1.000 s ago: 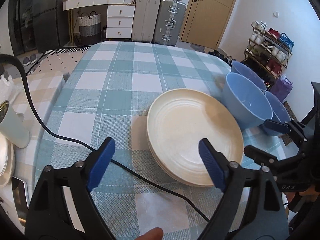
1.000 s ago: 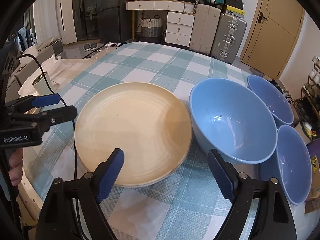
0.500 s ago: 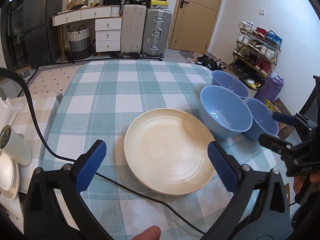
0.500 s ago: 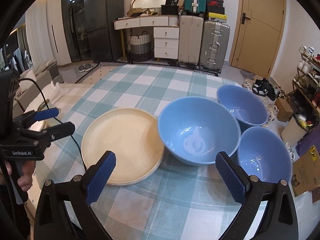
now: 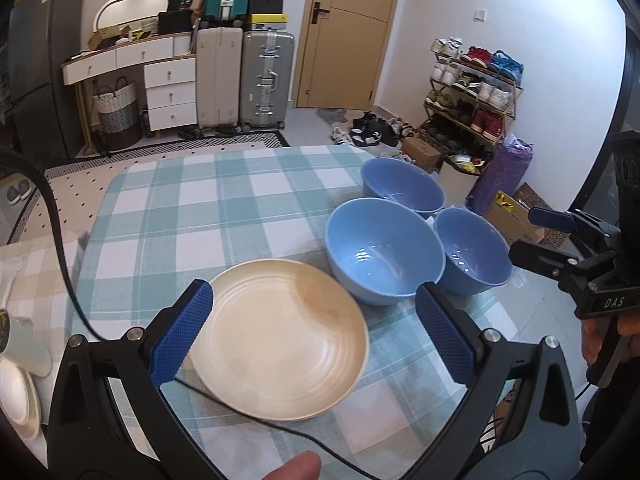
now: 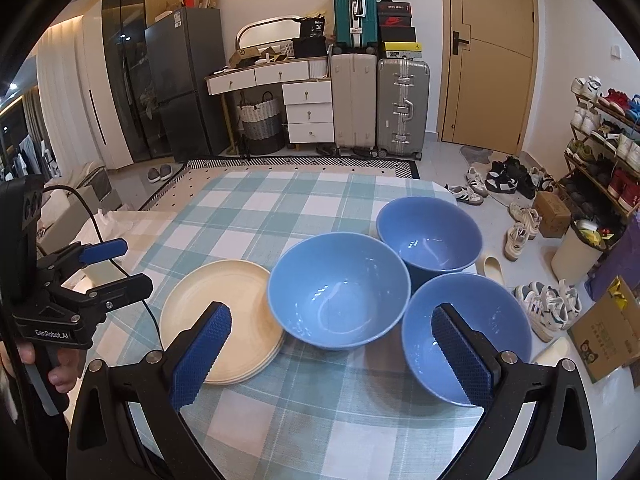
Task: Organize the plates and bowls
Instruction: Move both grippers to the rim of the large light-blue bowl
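A stack of cream plates [image 5: 280, 336] lies on the checked tablecloth [image 5: 200, 208]. Three blue bowls cluster to its right: a large one [image 5: 384, 252], a far one [image 5: 402, 186] and a right one [image 5: 472, 248]. My left gripper [image 5: 313, 288] hovers open above the plates, holding nothing. The right wrist view shows the plates [image 6: 220, 316], the large bowl [image 6: 336, 288], the far bowl [image 6: 430, 232] and the near bowl [image 6: 464, 320]. My right gripper [image 6: 331, 310] stands wide open above the large bowl, empty. Each view shows the other gripper at its edge [image 5: 552, 236] [image 6: 128, 264].
A black cable [image 5: 60, 240] runs across the table's left side and under the plates' near edge. A white cup [image 5: 20, 344] and small white dishes [image 5: 16, 396] sit at the far left. The table's right edge is close to the bowls, with a cardboard box [image 6: 604, 336] and shoes below.
Both grippers have risen and drawn back from the dishes, which now look smaller and farther away. The right jaws widened slightly. Plates and bowls have not moved.
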### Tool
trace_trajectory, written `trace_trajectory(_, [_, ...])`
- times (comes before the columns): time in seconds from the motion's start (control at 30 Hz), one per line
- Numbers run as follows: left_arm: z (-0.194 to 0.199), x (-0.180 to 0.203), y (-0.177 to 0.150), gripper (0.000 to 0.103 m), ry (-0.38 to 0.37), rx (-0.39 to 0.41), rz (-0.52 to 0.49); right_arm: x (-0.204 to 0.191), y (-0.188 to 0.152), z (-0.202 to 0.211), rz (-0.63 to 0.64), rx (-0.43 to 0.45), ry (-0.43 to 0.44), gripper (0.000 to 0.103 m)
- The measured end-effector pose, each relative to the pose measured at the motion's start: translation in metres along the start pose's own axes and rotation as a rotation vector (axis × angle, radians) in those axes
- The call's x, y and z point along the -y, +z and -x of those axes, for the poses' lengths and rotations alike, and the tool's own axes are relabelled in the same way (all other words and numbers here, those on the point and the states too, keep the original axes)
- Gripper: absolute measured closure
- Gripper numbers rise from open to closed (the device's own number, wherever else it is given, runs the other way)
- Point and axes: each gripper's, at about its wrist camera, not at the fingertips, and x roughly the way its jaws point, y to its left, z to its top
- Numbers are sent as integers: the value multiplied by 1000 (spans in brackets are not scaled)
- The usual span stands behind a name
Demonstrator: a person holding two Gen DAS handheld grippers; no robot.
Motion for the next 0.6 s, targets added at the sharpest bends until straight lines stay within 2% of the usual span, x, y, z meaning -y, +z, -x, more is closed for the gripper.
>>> trace_trajectory(0.3, [-22,36,28,2,-43,-16,-35,38,8,9,-35,-11,-2,1])
trace_trajectory(0.6, [-54,55,51,2,-53,-27,-52,69,18,-7,-56,-37,-27,1])
